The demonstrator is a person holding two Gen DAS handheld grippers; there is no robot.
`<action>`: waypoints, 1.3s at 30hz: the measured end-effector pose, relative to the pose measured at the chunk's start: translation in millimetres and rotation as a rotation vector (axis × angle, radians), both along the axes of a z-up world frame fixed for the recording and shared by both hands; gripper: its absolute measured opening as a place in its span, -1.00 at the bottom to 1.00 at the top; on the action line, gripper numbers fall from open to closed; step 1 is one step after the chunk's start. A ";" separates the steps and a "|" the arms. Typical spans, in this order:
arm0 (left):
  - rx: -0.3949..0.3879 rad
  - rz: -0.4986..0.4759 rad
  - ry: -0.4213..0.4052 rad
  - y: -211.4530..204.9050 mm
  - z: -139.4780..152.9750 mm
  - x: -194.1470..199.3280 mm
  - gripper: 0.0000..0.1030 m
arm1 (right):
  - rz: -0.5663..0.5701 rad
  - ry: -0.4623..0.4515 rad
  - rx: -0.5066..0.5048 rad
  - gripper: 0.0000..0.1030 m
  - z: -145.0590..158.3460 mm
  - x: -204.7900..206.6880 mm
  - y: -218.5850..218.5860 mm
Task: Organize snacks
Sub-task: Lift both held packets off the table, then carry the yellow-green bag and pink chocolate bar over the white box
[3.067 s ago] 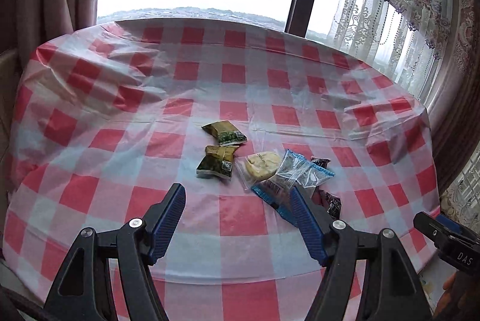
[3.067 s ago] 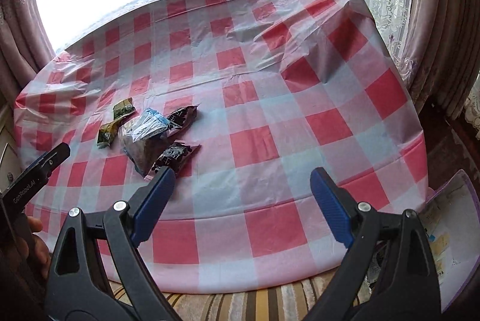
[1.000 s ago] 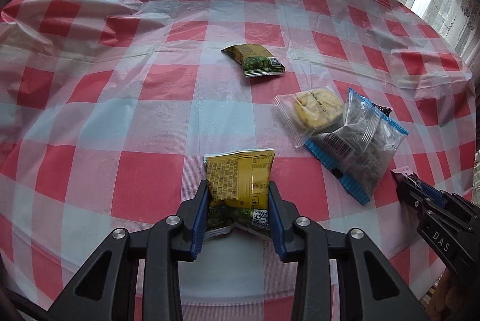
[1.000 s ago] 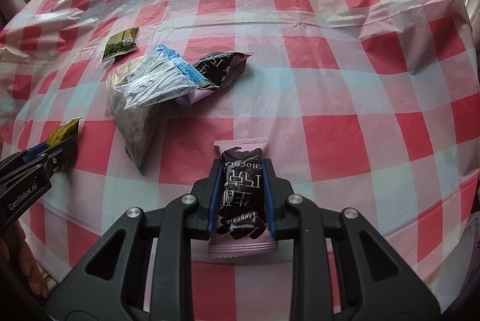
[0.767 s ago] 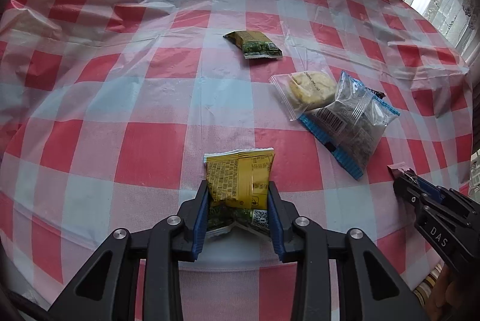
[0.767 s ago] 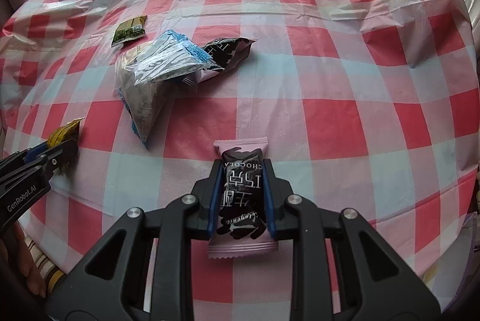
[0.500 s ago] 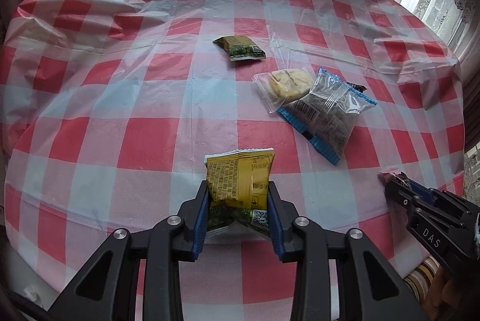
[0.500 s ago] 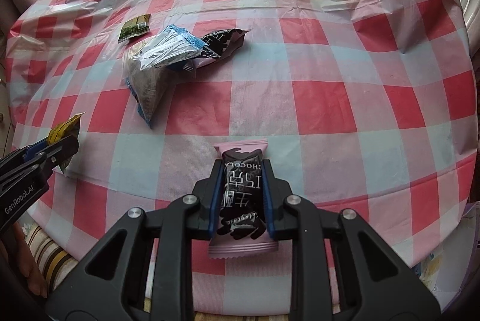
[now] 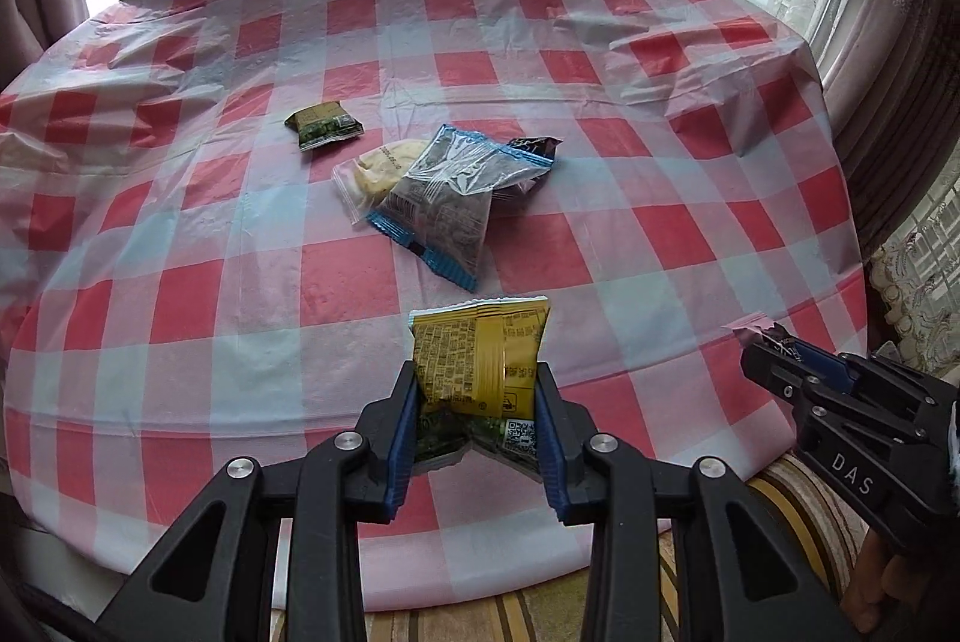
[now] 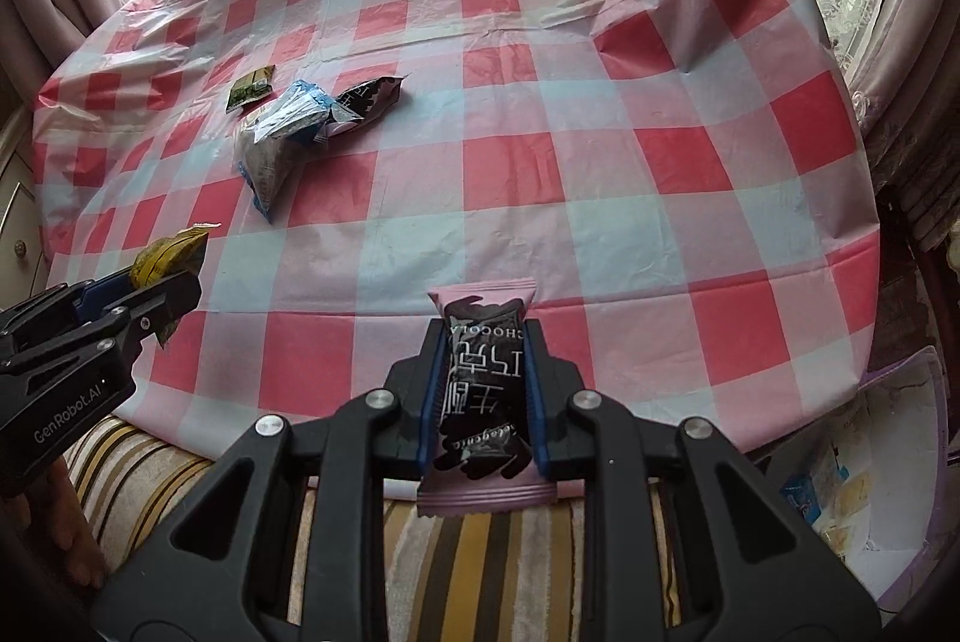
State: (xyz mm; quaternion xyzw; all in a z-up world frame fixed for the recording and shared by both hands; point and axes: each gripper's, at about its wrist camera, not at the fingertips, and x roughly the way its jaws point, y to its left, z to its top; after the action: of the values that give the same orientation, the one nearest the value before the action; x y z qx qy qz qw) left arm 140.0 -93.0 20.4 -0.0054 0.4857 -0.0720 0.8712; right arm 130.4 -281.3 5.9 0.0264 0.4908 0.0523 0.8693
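Observation:
My left gripper point(image 9: 477, 420) is shut on a yellow and green snack packet point(image 9: 480, 363), held above the near edge of the checked table point(image 9: 660, 174). My right gripper point(image 10: 485, 390) is shut on a pink and black chocolate bar point(image 10: 485, 378), also above the near table edge. On the table lie a second green packet point(image 9: 325, 125), a clear bag with a biscuit point(image 9: 375, 168), a blue-edged clear packet point(image 9: 450, 201) and another chocolate bar point(image 9: 531, 147) half under it. The same pile point(image 10: 288, 132) shows in the right wrist view.
The right gripper point(image 9: 840, 426) shows at the lower right of the left wrist view; the left gripper point(image 10: 102, 324) shows at the left of the right wrist view. A striped cushion point(image 10: 480, 552) lies below the table edge. Curtains point(image 9: 888, 42) hang at the right.
Both grippers have pulled back toward me and risen, each with its packet. The table and the pile now look farther away, and the striped cushion has come into view.

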 end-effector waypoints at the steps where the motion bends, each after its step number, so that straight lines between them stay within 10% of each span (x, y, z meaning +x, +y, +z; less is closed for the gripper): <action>1: 0.000 -0.014 0.000 -6.1 1.0 -1.8 -0.31 | -0.010 -0.002 0.001 -0.48 1.0 -4.2 -6.8; 35: -0.226 -0.595 0.181 -221.0 0.2 -83.6 -0.30 | -0.453 0.070 -0.044 -0.41 -25.4 -127.9 -236.2; 39: -0.260 -0.675 0.206 -237.3 -0.1 -94.2 -0.10 | -0.487 0.065 -0.037 0.45 -25.7 -130.0 -243.8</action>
State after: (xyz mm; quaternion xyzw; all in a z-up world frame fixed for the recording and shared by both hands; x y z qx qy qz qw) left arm 45.7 -330.4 20.3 0.0374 0.5318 -0.4152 0.7371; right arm 0.4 -525.1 -19.8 0.1296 0.4987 -0.1685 0.8403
